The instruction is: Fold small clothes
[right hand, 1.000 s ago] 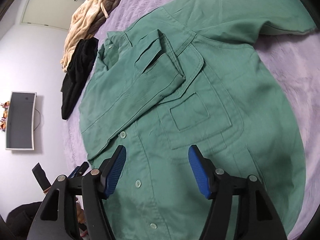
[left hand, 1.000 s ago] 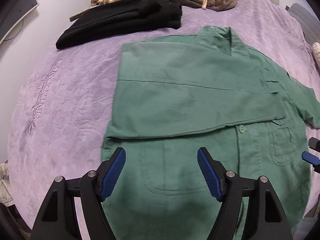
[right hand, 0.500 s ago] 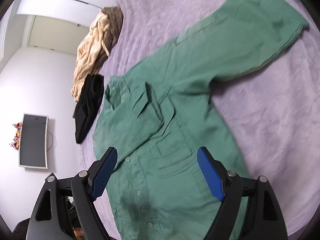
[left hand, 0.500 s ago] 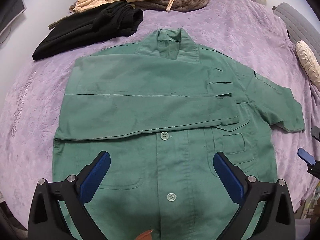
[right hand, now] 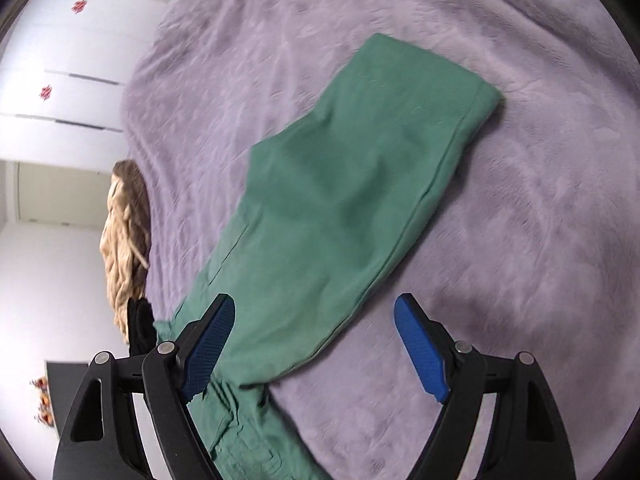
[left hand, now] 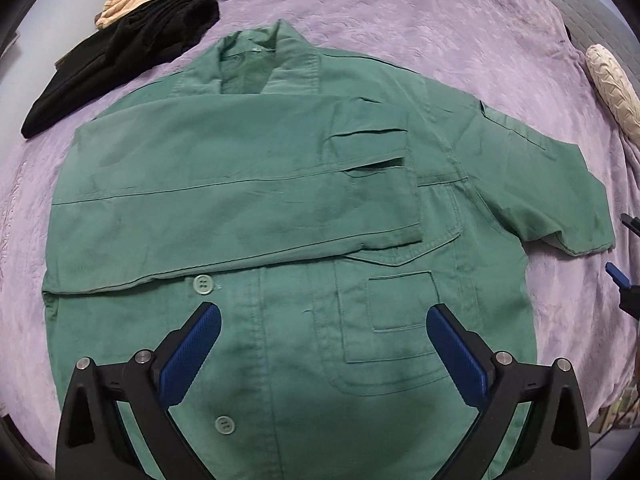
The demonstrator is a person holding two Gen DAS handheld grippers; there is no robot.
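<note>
Hovering over the green shirt [left hand: 256, 208] at frame centre on the purple blanket [left hand: 440, 20], my left gripper [left hand: 324, 344] gapes, grasping nothing; my right gripper [right hand: 314, 344] gapes above its outstretched sleeve [right hand: 352, 184]. No writing is legible on either.

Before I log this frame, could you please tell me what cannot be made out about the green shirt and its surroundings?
- Left wrist view: the green button-up cotton shirt has its hem hidden behind the left hand-held gripper and cut off by the lower edge.
- Same view: the right hand-held gripper is cropped at the right edge.
- Right wrist view: motion blur smears the shirt's unfolded sleeve.
</note>
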